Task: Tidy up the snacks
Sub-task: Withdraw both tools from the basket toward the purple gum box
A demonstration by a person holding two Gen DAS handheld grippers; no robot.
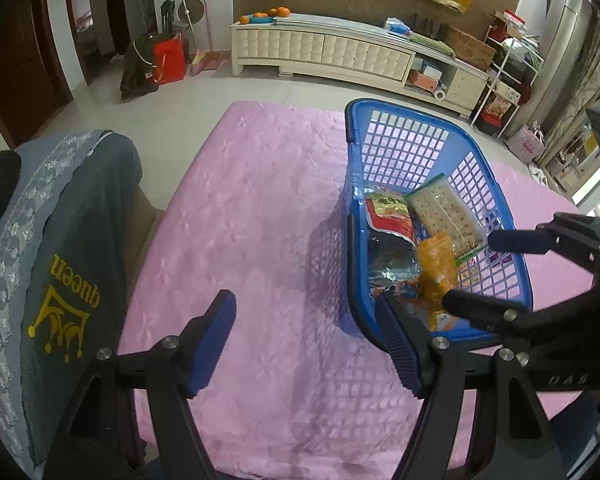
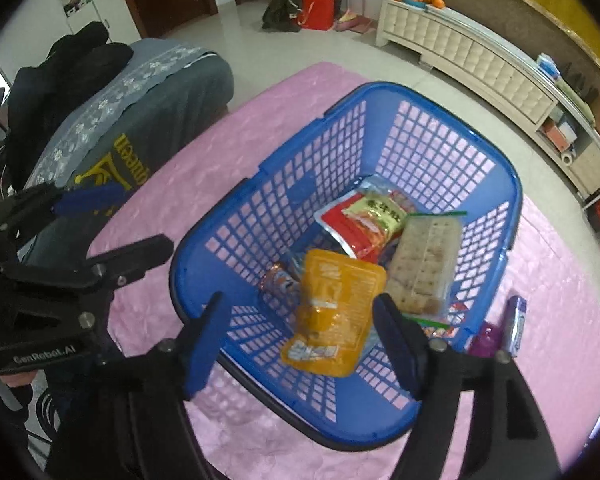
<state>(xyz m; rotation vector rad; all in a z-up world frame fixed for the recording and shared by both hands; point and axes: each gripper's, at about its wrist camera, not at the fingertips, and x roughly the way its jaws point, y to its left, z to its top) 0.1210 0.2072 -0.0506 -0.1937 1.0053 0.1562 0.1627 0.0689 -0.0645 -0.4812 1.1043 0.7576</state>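
Left wrist view: the left gripper (image 1: pixel 304 340) hangs with its jaws spread and nothing between them, above bare pink cloth (image 1: pixel 252 200) just left of the blue basket (image 1: pixel 396 148). The basket sits toward the cloth's right side, and in it lie a red packet (image 1: pixel 388 216), a cracker pack (image 1: pixel 444 212) and an orange pouch (image 1: pixel 436 260). The right gripper (image 1: pixel 488 272) comes in from the right edge, its fingers over the basket's near right corner, spread, with the orange pouch just beyond their tips. No loose snack shows on the cloth here; a grey cushion (image 1: pixel 60 240) fills the left.

Right wrist view: the right gripper (image 2: pixel 304 344) is spread wide over the basket's (image 2: pixel 380 96) near rim. The orange pouch (image 2: pixel 332 312) lies between the jaws' line but below them, flat in the basket; the pads do not press it, so I judge it released. Its long axis runs away from the camera, roughly along the fingers. The red packet (image 2: pixel 364 220) and cracker pack (image 2: pixel 424 260) lie beyond it, and a small wrapped snack (image 2: pixel 280 280) to its left.

This view alone shows what remains outside: a purple item (image 2: pixel 486 338) and a bluish-white stick pack (image 2: pixel 516 326) on the cloth (image 2: pixel 180 176), just beside the basket's right wall, to the right of this gripper. The stick pack's long axis runs nearly away from the camera. The right hand is much the nearer, with the basket between them and the left gripper (image 2: pixel 100 232), so the coming pick likely falls to it
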